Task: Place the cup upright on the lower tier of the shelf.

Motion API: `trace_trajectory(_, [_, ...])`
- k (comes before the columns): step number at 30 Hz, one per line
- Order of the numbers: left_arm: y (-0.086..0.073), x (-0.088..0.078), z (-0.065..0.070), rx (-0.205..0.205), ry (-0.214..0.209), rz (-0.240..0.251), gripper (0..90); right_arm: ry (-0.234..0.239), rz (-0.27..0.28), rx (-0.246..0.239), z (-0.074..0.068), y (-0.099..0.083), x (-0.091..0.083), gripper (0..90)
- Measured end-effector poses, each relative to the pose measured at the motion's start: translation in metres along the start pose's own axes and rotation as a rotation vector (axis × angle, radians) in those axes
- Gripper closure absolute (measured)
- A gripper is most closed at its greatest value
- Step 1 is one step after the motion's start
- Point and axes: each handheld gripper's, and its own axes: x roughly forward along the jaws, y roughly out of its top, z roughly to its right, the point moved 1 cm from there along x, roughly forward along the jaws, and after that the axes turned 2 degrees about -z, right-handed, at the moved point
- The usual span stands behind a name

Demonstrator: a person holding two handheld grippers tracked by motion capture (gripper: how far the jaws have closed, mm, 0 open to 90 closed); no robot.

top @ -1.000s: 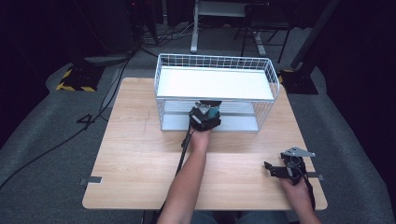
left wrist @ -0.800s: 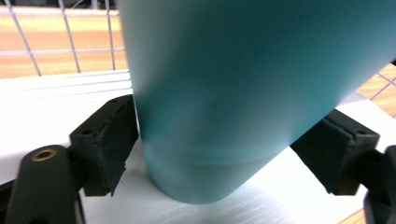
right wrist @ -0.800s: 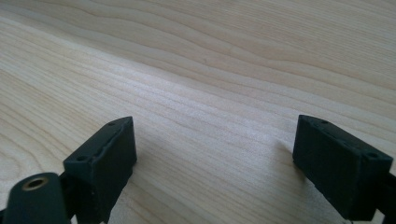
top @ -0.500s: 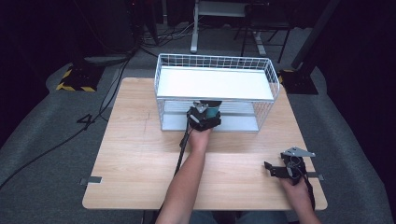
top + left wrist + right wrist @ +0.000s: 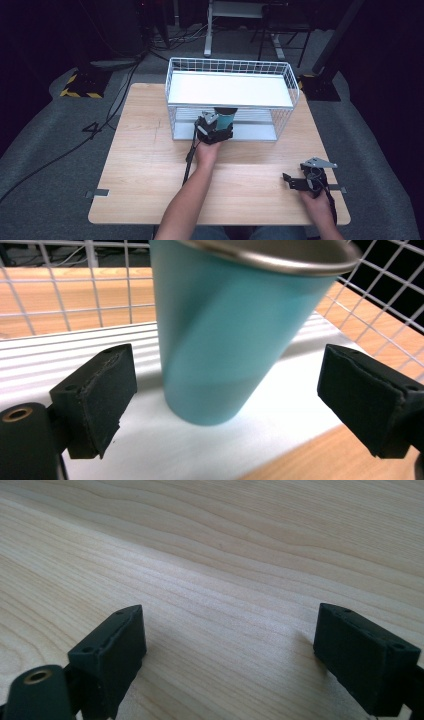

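Standing on grey carpet in a dark room, the wooden table carries a wire rack; both hand-held grippers gape wide.

Very little differs from the earlier pictures; the left gripper, at the open front of the white wire rack, has edged slightly farther in toward the rack's lower shelf; its jaws now stand spread wide to either side of the teal cup, apart from its wall; the cup stands on that lower shelf, its dark top showing just under the rack's upper shelf.
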Motion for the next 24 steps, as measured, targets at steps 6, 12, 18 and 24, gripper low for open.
trace_trajectory(6, [-0.003,-0.025,-0.002,0.034,-0.011,-0.003,10.1,0.003,0.001,-0.003,0.000,0.001,0.001,13.5])
trace_trajectory(12, [-0.003,-0.053,-0.001,0.042,-0.052,0.003,11.9,0.003,0.001,-0.004,0.000,0.001,0.001,13.6])
trace_trajectory(18, [-0.003,-0.077,-0.003,0.045,-0.080,-0.001,12.0,0.003,0.001,-0.005,0.000,0.001,0.001,13.6])
trace_trajectory(24, [-0.008,-0.104,-0.007,0.060,-0.093,0.019,12.5,0.005,-0.001,-0.006,-0.002,0.002,0.001,13.6])
